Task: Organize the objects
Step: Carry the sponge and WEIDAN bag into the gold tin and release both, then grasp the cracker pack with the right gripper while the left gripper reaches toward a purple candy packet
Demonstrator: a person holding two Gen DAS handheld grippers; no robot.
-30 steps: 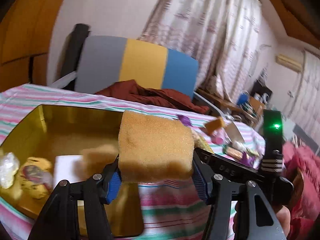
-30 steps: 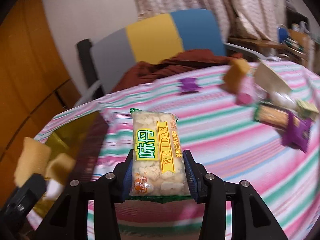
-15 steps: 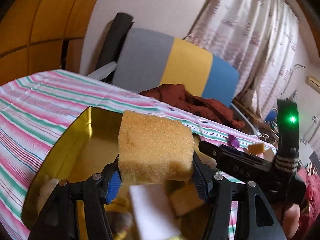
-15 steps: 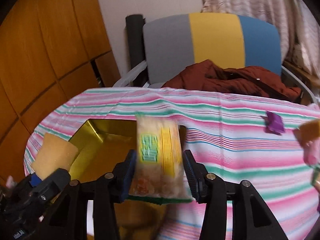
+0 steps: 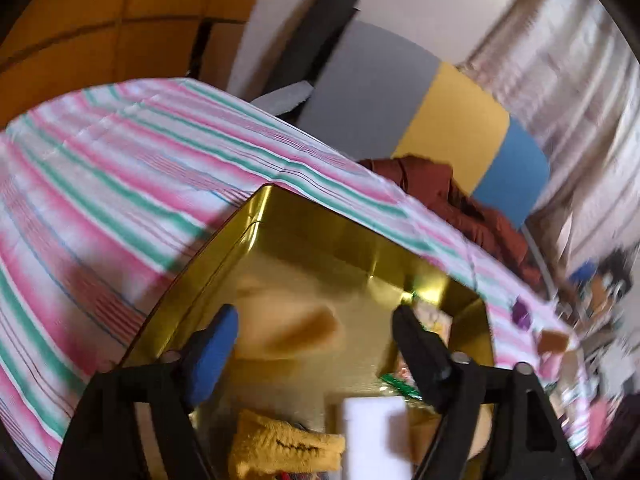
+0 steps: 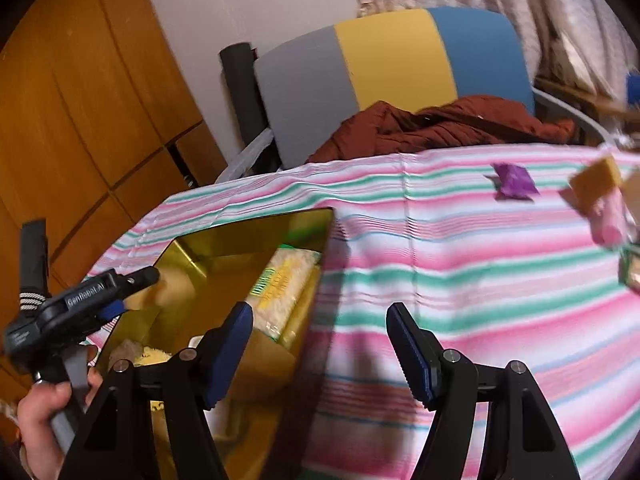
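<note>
A gold tin (image 5: 320, 220) sits on the striped tablecloth (image 5: 120, 184). My left gripper (image 5: 314, 316) hangs over it with its jaws opening and nothing between them. The yellow sponge (image 5: 288, 328) lies blurred in the tin just beyond the fingers. In the right wrist view the snack packet (image 6: 284, 288) rests tilted against the gold tin's (image 6: 256, 220) right wall. My right gripper (image 6: 318, 316) is above the tin's right edge, its jaws opening and empty. The left gripper (image 6: 134, 294) shows at the left beside the sponge (image 6: 168, 288).
A white block (image 5: 372, 436) and a yellow cloth item (image 5: 280, 448) lie in the tin's near end. A purple wrapper (image 6: 514, 178), another sponge piece (image 6: 596, 178) and a pink item (image 6: 610, 220) lie on the cloth to the right. Behind the table stands a chair (image 6: 392, 56) with a brown jacket (image 6: 440, 124).
Both grippers moved left over the tin and opened. The sponge left the left gripper and the snack packet left the right gripper; both now lie in the tin.
</note>
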